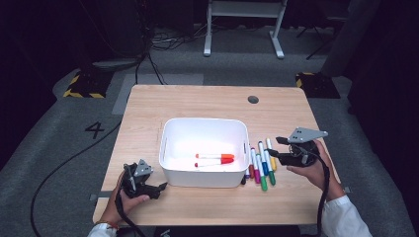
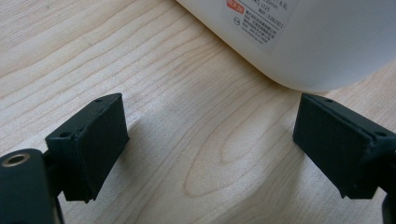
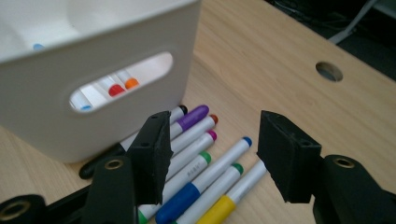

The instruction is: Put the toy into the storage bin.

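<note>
I am working at a light wooden table [image 1: 207, 101]; a white bin [image 1: 204, 129] sits at its middle, and two markers [image 1: 214, 159] with orange and red caps already lie inside it on the floor of the bin, side by side. The rest of the markers [image 1: 261, 165] lie in a row on the table just beside the bin's right wall, caps pointing away from me; I judge they wait there to be picked up one at a time and dropped in.

My right gripper [image 1: 277, 146] hangs just above that row; in the right gripper view its jaws stand apart with nothing between them, the blue-capped marker [image 3: 212, 175] and green-capped marker [image 3: 219, 184] lying below the gap; the opening looks sized to straddle one barrel. Through the bin's handle slot [image 3: 120, 83] I can see the stored markers' caps.

My left gripper [image 1: 160, 188] rests low at the bin's near left corner; its jaws are wide and empty over bare wood, with the bin's rounded corner [image 2: 299, 51] close ahead; I judge it is parked there to steady the bin if needed.
</note>
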`<state>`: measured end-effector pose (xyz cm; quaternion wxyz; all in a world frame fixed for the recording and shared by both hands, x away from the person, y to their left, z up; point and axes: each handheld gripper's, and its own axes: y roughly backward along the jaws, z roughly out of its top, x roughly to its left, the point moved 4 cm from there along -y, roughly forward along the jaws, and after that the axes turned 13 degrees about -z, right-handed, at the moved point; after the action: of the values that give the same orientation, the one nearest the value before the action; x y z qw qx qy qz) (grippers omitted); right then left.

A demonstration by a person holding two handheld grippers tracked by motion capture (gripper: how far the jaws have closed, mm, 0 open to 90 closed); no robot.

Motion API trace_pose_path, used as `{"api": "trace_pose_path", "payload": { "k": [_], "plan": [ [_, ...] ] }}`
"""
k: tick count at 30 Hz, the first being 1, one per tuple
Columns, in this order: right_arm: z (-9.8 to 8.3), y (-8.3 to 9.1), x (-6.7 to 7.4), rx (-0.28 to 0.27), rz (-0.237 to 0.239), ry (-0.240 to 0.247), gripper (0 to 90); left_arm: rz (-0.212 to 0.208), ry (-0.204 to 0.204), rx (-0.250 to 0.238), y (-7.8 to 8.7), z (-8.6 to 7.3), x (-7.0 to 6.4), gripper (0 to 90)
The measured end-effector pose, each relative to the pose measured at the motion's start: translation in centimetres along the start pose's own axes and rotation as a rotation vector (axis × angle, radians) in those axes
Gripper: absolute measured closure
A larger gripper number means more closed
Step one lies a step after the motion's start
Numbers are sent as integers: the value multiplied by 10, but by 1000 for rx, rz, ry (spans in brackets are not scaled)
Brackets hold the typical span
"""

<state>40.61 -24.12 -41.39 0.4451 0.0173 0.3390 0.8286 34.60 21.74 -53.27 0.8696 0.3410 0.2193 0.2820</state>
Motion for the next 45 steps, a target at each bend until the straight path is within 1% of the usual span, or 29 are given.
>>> {"api": "trace_pose_path", "payload": {
  "k": [1, 2, 3, 7, 9, 13, 16, 18, 21, 22, 25, 27, 28, 31, 32, 35, 37, 40, 41, 43, 45],
  "plan": [
    [-4, -3, -1, 10, 0, -9, 440, -2, 1, 1, 0, 0, 0, 102],
    [-10, -6, -3, 23, -11, -12, 439, -2, 0, 0, 0, 0, 0, 102],
    [-17, -10, -4, 39, -16, -26, 439, -2, 0, 2, 0, 0, 0, 102],
    [-35, -24, -9, 75, -37, -39, 439, -2, 1, 0, 0, 0, 0, 102],
    [-43, -29, -10, 92, -38, -61, 439, -2, 1, 1, 0, 0, 0, 102],
    [-61, -41, -13, 139, -49, -82, 439, -2, 1, 0, 0, 0, 0, 102],
    [-68, -46, -15, 151, -34, -102, 442, 0, 2, -2, 0, 0, 0, 102],
    [-70, -48, -14, 160, -38, -109, 442, 0, 2, -2, 0, 0, 0, 102],
    [-74, -53, -13, 178, -35, -103, 444, 0, 2, -2, 0, 0, 0, 102],
    [-76, -55, -13, 187, -36, -101, 444, 0, 2, -2, 0, 0, 0, 102],
    [-78, -57, -13, 199, -36, -112, 448, 0, 0, 0, 0, 0, 0, 102],
    [-80, -59, -14, 213, -52, -118, 455, 1, 0, -1, 0, 0, 0, 102],
    [-82, -60, -15, 221, -57, -112, 465, 0, 1, -1, 0, 0, 0, 102],
    [-89, -62, -20, 247, -78, -132, 504, 0, 0, 0, 0, 0, 0, 102],
    [-91, -62, -21, 254, -81, -130, 523, 0, 0, -1, 0, 0, 0, 102],
    [-95, -62, -29, 259, -100, -172, 600, 0, 2, -2, 0, 0, 0, 102],
    [-97, -61, -34, 257, -113, -187, 654, 1, -1, 0, 0, 0, 0, 102],
    [-101, -61, -40, 248, -104, -221, 740, 1, -1, 0, 0, 0, 0, 102],
    [-102, -61, -42, 245, -106, -234, 746, 1, -1, 0, 0, 0, 0, 102],
    [-103, -61, -45, 243, -110, -232, 749, 1, 0, 0, 0, 0, 0, 102],
    [-104, -60, -46, 238, -107, -246, 750, 1, 0, 0, 0, 0, 0, 102]
  ]
}}
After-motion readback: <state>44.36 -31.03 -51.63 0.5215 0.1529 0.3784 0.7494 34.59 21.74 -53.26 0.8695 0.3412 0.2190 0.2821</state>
